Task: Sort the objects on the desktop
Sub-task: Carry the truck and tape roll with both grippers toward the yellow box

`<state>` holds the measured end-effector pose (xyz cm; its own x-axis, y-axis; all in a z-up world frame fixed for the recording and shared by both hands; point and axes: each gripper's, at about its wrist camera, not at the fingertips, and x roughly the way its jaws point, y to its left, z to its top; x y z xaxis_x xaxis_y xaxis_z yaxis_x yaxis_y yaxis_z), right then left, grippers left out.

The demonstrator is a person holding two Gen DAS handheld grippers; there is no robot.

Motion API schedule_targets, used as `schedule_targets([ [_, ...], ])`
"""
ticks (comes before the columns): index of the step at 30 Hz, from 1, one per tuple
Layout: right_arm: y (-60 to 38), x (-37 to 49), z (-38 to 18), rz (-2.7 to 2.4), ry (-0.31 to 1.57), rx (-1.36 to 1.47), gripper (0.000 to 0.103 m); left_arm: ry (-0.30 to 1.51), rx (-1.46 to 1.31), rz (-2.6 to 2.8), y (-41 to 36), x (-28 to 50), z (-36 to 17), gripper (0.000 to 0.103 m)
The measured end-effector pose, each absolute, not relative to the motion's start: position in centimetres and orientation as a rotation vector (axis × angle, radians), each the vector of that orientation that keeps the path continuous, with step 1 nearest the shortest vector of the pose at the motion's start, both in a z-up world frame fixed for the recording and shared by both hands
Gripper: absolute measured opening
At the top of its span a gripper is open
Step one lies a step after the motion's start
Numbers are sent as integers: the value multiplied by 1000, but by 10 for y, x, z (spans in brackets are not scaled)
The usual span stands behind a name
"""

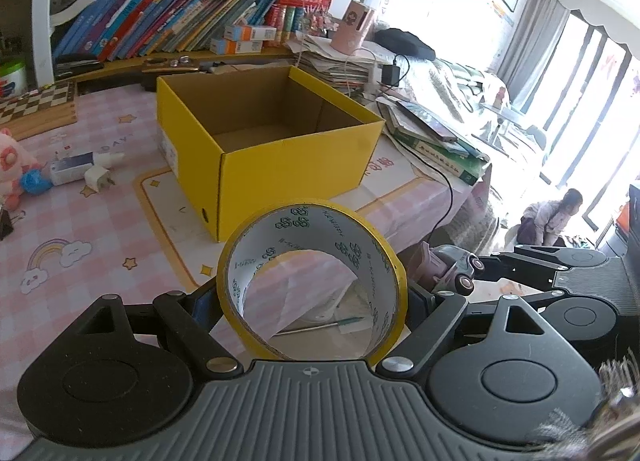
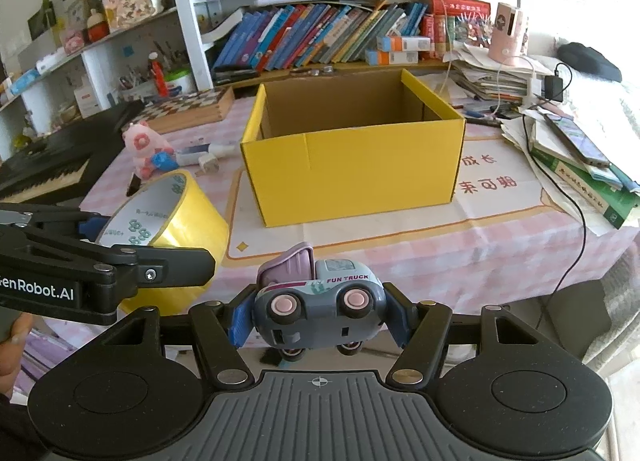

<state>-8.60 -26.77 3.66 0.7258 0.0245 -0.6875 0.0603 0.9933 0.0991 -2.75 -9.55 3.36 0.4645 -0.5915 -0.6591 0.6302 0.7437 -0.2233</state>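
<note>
1. Carrying two items at once: the left gripper (image 1: 312, 297) is clamped across the outer faces of a yellow tape roll (image 1: 312, 281), and the right gripper (image 2: 318, 319) pinches a toy truck (image 2: 320, 301) by its sides, wheels facing the camera.
2. Both loads hang off the near table edge, short of the open yellow box (image 2: 352, 165), which sits mid-table on the pink checked cloth (image 2: 480, 261) and looks empty.
3. Risk, tape: the roll is a thin-walled hoop held across its width. Judged likely to ovalise or pivot between the pads if the wrist tips, then drop to the floor.
4. Risk, truck: rounded, smooth plastic body in a shallow pinch; it could squirt out when swung.
5. Risk, collision: the grippers sit close side by side, and converging on one box opening may knock them together.
6. Risk, box: a low approach could catch the near wall and shove the light carton toward the plush toy (image 2: 144, 149) and charger (image 2: 208, 163).
</note>
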Motion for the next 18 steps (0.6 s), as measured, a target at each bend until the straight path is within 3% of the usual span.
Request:
schedule_targets([
  [18,-278,-49,46,-35,749,112,65,692,68,-781,-105,2,47,84],
])
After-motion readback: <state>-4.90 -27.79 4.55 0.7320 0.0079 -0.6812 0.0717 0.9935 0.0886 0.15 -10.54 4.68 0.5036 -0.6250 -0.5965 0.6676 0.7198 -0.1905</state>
